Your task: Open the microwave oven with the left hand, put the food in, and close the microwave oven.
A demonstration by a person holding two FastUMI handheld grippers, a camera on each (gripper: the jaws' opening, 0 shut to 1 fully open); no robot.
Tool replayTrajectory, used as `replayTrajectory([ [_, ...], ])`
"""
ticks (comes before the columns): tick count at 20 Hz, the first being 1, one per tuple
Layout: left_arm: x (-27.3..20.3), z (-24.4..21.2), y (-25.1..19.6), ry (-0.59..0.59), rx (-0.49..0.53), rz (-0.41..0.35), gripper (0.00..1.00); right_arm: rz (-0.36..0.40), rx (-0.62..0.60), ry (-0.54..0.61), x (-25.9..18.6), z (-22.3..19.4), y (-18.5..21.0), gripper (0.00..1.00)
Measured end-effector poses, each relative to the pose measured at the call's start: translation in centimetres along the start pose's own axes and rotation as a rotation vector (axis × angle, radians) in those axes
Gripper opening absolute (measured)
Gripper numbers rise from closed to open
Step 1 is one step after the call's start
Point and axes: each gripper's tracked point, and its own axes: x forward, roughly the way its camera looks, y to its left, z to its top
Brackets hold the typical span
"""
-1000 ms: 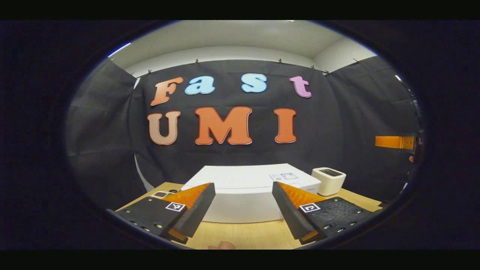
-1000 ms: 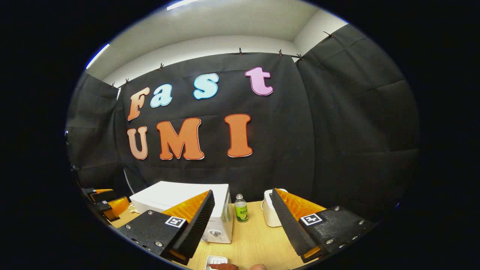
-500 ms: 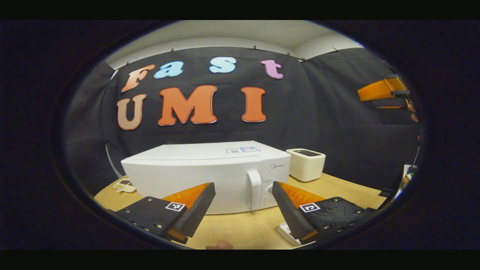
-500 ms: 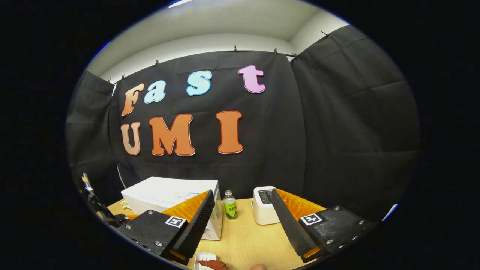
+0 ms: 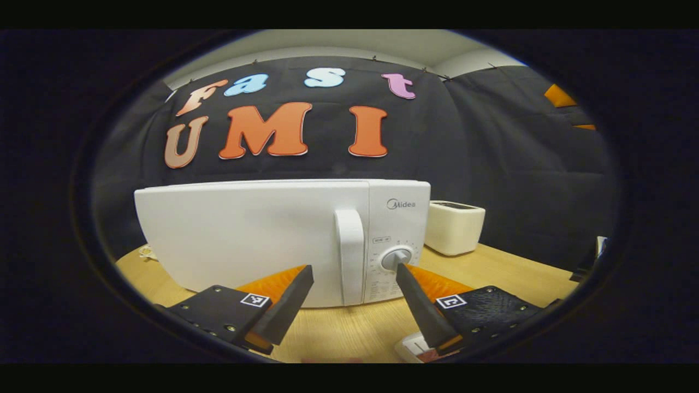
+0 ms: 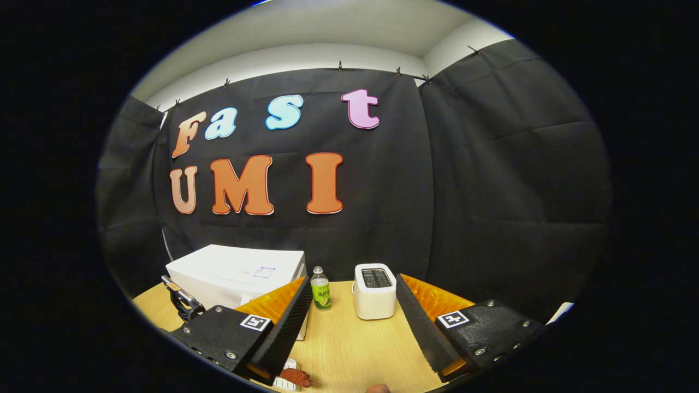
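left gripper [image 5: 355, 273] is hovering spread wide and empty before the closed microwave [image 5: 262, 234], straddling its handle [image 5: 350, 256], probably lining up to pull. right gripper [image 6: 354, 297] is waiting parted, holding nothing, above the surface [image 6: 355, 349], where the food [image 6: 295, 376] is lying in a small tray [image 6: 281, 376].

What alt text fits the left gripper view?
The open left gripper faces the shut door of a white microwave, its fingers either side of the door handle without touching. A white toaster stands beside the microwave on the wooden table.
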Motion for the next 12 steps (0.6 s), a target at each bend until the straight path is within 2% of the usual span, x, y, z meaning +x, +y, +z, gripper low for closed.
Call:
replayTrajectory([
  [2, 0.4, 0.2, 0.2, -0.019, 0.006, 0.018, 0.90, -0.001, 0.005, 0.001, 0.1, -0.2, -0.2, 0.95],
  [3, 0.7, 0.3, 0.0, -0.030, -0.001, 0.017, 0.94, 0.001, 0.005, 0.000, 0.1, -0.2, -0.2, 0.95],
  [4, 0.8, 0.4, 0.1, -0.036, -0.003, 0.026, 0.82, 0.000, 0.004, 0.000, 0.1, -0.3, -0.2, 0.95],
  [6, 1.0, 0.3, 0.7, -0.039, 0.007, 0.056, 0.69, -0.005, -0.004, -0.002, 0.1, -0.5, -0.5, 0.95],
  [7, 1.2, -0.1, 1.1, -0.029, 0.015, 0.069, 0.57, -0.007, -0.008, -0.002, 0.2, -0.6, -0.7, 0.95],
  [9, 1.7, -1.5, 0.2, 0.022, 0.008, 0.010, 0.42, -0.006, -0.002, 0.002, 0.1, -0.8, -0.8, 0.95],
  [10, 1.9, -1.8, 0.1, 0.028, -0.001, 0.000, 0.24, -0.003, 0.006, 0.005, 0.1, -1.0, -0.8, 0.95],
  [11, 1.4, -1.2, 0.3, 0.008, -0.018, -0.006, 0.26, -0.001, 0.015, 0.007, 0.2, -1.1, -0.8, 0.95],
  [12, 1.5, -1.2, 0.4, 0.010, -0.032, -0.011, 0.15, -0.001, 0.022, 0.010, 0.1, -1.2, -0.9, 1.00],
])
